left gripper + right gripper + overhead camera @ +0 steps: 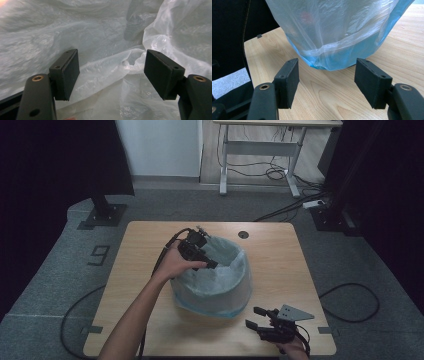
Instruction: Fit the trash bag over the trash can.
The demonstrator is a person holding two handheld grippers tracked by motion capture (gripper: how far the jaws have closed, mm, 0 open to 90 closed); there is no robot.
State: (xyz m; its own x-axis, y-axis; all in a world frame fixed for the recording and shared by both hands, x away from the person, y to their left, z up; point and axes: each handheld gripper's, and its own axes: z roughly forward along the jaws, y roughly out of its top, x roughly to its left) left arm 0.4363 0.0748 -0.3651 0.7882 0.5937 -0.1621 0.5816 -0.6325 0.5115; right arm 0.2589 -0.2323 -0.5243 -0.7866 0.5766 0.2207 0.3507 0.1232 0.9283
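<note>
Reaching into the bin bag (pixel 215 280) at mid-desk (pixel 280 250), left gripper (pixel 212 265) jaws apart over crumpled plastic, gripping nothing | right gripper (pixel 256 318) low near the desk's front edge, just beside the bag, jaws apart, empty

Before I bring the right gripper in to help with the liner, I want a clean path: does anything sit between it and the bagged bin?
Nothing visible does. The right gripper sits open, facing the bin, with bare table between its jaws and the plastic bag.
</note>
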